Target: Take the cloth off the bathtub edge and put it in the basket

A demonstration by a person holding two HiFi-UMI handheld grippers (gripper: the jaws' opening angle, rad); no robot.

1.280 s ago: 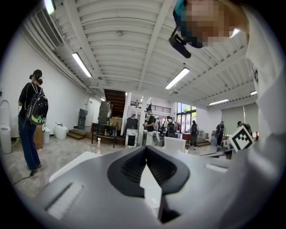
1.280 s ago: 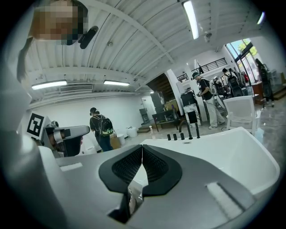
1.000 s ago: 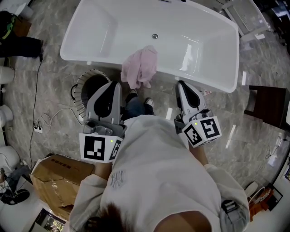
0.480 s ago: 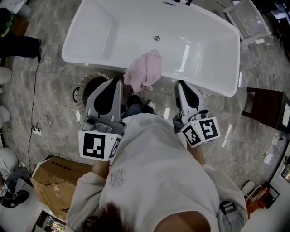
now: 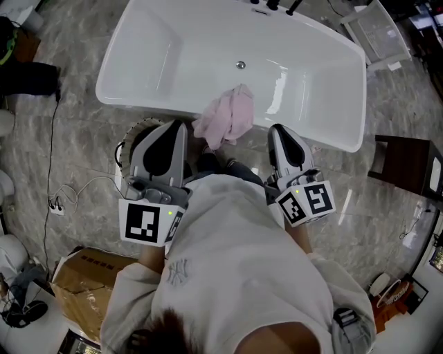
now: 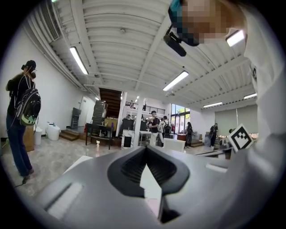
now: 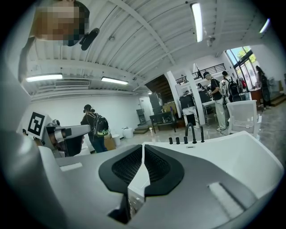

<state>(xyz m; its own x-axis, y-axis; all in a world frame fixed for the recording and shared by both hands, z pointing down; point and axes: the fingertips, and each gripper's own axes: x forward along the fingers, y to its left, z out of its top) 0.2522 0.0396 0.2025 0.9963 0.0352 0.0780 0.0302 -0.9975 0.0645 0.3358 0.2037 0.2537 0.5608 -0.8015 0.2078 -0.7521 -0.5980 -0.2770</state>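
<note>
**Pink cloth [image 5: 227, 119] on the bathtub's near rim, both grippers closed on nothing**

White freestanding bathtub [image 5: 166, 55] fills the top of the head view. It stands on a grey marbled floor [image 5: 69, 159], with its long near rim facing the person. A cardboard box [image 5: 86, 276] sits on the floor well away from the tub, off its near left corner. A dark wooden stool [image 5: 405, 162] stands near the tub's right end. The basket [image 5: 130, 138] is round, with wire sides and a dark inside. It stands on the floor just beside the tub's near wall, along the tub's left half, and the left gripper covers part of it.

The left gripper [image 5: 177, 126] points at the tub's near wall, its tip close to the wall on the tub's left half. In the left gripper view its two ribbed pads meet at the tip with nothing between them. The right gripper [image 5: 275, 128] points at the same wall on the tub's right half. Its pads also meet, and it carries nothing.

The cloth lies crumpled over the near rim about midway along the tub, part inside the tub and part hanging down the outer wall. It is between the two gripper tips and touches neither. A small round drain [image 5: 240, 65] sits in the tub floor just beyond the cloth. Black tap fittings [image 5: 277, 5] stand on the tub's far rim
</note>
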